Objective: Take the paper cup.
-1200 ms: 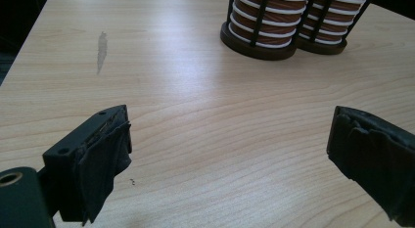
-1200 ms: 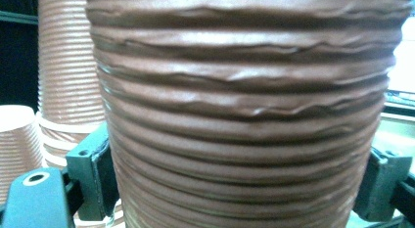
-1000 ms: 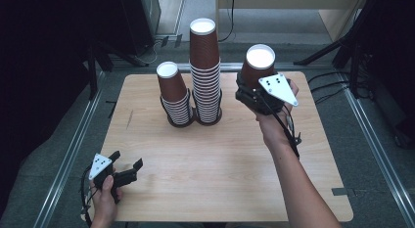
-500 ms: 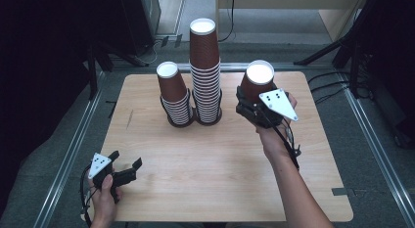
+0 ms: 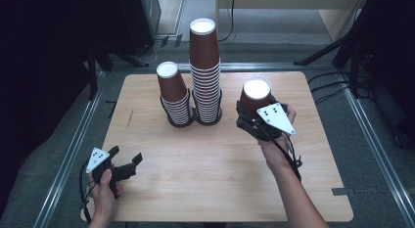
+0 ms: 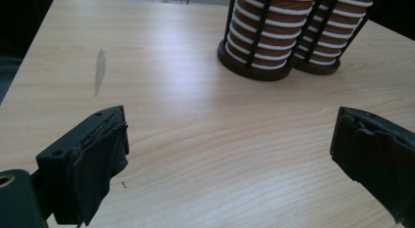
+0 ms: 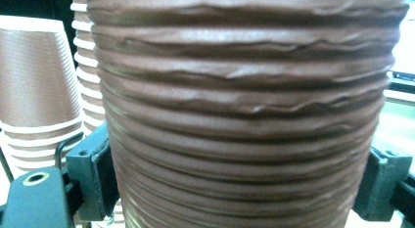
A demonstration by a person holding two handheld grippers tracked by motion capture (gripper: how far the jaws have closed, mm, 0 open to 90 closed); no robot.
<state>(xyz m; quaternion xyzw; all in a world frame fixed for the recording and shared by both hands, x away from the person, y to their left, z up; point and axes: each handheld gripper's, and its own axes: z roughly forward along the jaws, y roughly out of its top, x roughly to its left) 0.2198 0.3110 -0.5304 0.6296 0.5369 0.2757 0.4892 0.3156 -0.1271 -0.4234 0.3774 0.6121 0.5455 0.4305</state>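
Right gripper [image 5: 254, 121] holds 1 brown cup [image 5: 255, 97] upside down, white base up. Its jaws are clamped on the ribbed wall, 1 on each side, as the right gripper view confirms: cup [image 7: 244, 115] sits squarely between the 2 black jaws. The cup sits to the right of the tall stack [image 5: 204, 71], near it but apart; whether the rim touches the table [image 5: 205, 179] cannot be told.

The tall stack stands in a black wire holder at the table's far middle. A short stack [image 5: 173, 93] stands just left of it, their holders touching at the base.

Left gripper [image 5: 128, 164] is well in front of and left of the tall stack, near the table's front left edge. Its jaws stand wide apart over bare wood, nothing between them. In the left gripper view both holder bases [image 6: 274, 66] lie ahead.
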